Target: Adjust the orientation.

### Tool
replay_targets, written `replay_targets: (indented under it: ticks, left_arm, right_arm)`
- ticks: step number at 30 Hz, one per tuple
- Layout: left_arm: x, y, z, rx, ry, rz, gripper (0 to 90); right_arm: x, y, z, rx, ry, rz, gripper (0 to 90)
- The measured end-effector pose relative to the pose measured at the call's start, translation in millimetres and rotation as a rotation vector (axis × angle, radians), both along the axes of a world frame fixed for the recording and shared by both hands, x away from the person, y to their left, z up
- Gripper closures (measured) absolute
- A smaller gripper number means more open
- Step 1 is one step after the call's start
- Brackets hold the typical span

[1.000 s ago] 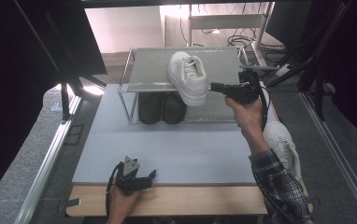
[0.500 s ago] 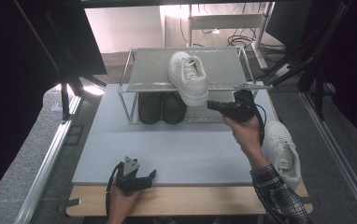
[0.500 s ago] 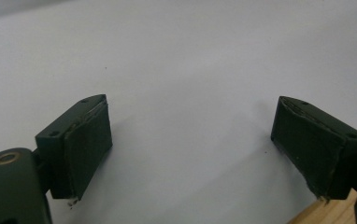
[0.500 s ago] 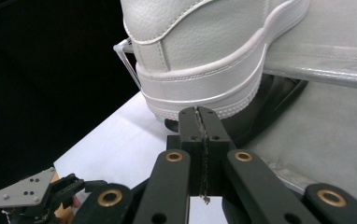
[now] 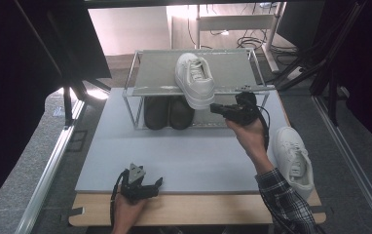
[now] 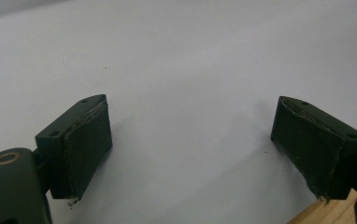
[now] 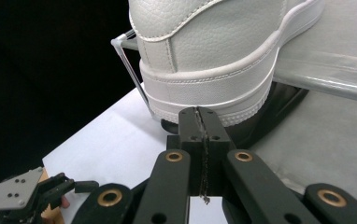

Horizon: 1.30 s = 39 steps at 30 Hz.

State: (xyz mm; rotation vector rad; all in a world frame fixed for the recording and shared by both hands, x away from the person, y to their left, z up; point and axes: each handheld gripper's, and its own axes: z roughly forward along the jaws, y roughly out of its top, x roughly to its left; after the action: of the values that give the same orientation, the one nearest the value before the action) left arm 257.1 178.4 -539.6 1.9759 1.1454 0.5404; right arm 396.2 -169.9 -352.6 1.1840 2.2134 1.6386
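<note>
A white sneaker (image 5: pixel 194 78) lies on the top shelf of a wire rack (image 5: pixel 155 73), its heel overhanging the front edge. My right gripper (image 5: pixel 213 107) is shut with nothing between its jaws, its tip just right of and below that heel. In the right gripper view the closed jaws (image 7: pixel 199 115) point at the white sneaker's (image 7: pixel 204 51) heel sole, nearly touching it. A second white sneaker (image 5: pixel 293 161) lies at the table's right edge. My left gripper (image 5: pixel 157 185) rests near the front edge, open; its pads (image 6: pixel 85 144) stand wide apart over bare mat.
Two black shoes (image 5: pixel 168 112) sit under the rack's shelf. A grey mat (image 5: pixel 174 156) covers the table, with a wooden strip along the front. Dark frames and cables stand around the table. The left gripper (image 7: pixel 50 189) shows far off in the right gripper view.
My right gripper has moved left and slightly toward the person, from the rack's right end to just beside the white sneaker's heel. The left gripper has stayed put.
</note>
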Motion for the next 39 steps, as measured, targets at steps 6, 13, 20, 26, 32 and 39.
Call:
replay_targets:
  ticks: [6,13,20,26,32,39]
  left_arm:
    - [0.0,0.0,0.0,0.000,0.000,0.000,12.3]
    - [0.0,0.0,0.0,0.000,0.000,0.000,12.3]
    - [0.0,0.0,0.0,0.000,0.000,0.000,12.3]
    - [0.0,0.0,0.0,0.000,0.000,0.000,12.3]
    - [0.0,0.1,0.0,0.000,0.000,0.000,12.3]
    - [0.0,0.2,0.1,0.003,0.000,-0.001,12.3]
  right_arm:
    - [9.1,12.5,-1.7,0.004,0.007,0.005,89.5]
    - [16.4,21.3,-2.1,0.013,0.017,0.006,89.4]
    - [25.1,31.4,-3.2,0.002,0.016,-0.010,89.4]
    - [33.4,39.9,-3.3,-0.007,0.022,-0.020,89.5]
    - [42.4,48.4,-3.3,-0.014,0.030,-0.029,89.5]
    - [50.7,56.3,-5.0,-0.005,0.034,-0.035,89.5]
